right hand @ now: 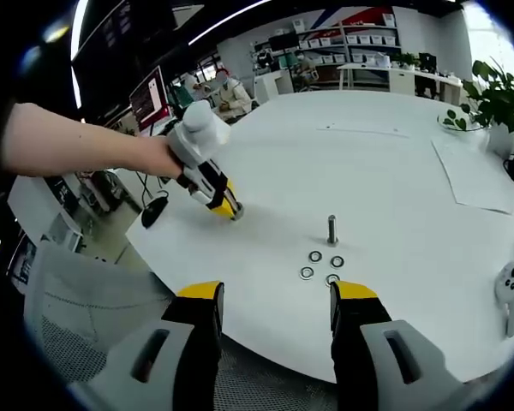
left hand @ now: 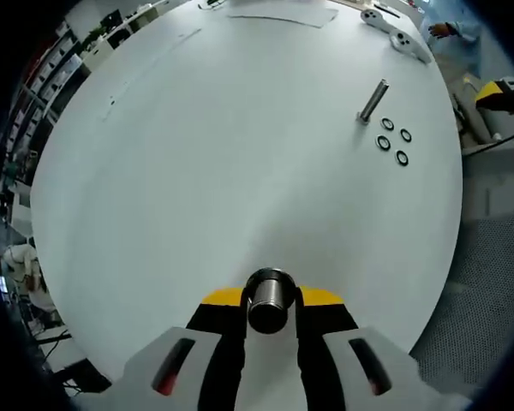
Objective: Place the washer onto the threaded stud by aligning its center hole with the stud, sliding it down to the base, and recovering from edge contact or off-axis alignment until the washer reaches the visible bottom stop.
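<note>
Tongs first: my left tongs are squeezed tight on a short metal peg, which sits between the two yellow tips at about 6 o'clock in the left gripper view. I think I hold it that way so the peg stays put and does not roll on the white table. In the right gripper view I can see the same left tongs from the side, at about 10 o'clock, with a hand behind them and the tips down by the table near its edge. My right tongs are wide and hold nothing; they hang above the near edge of the table, with the tips at 6 o'clock. Past them, near the middle of that view, a bolt stands straight up on the table, likely so a ring can drop over its top. Four little rings lie flat just beside its foot, close together, and none is on the bolt yet. In the left gripper view the bolt and the rings are far off at about 2 o'clock. My guess is that the right tongs stay wide so they can pick up one ring next. The rings are thin and flat, so pinching one by its edge may be tricky.
</note>
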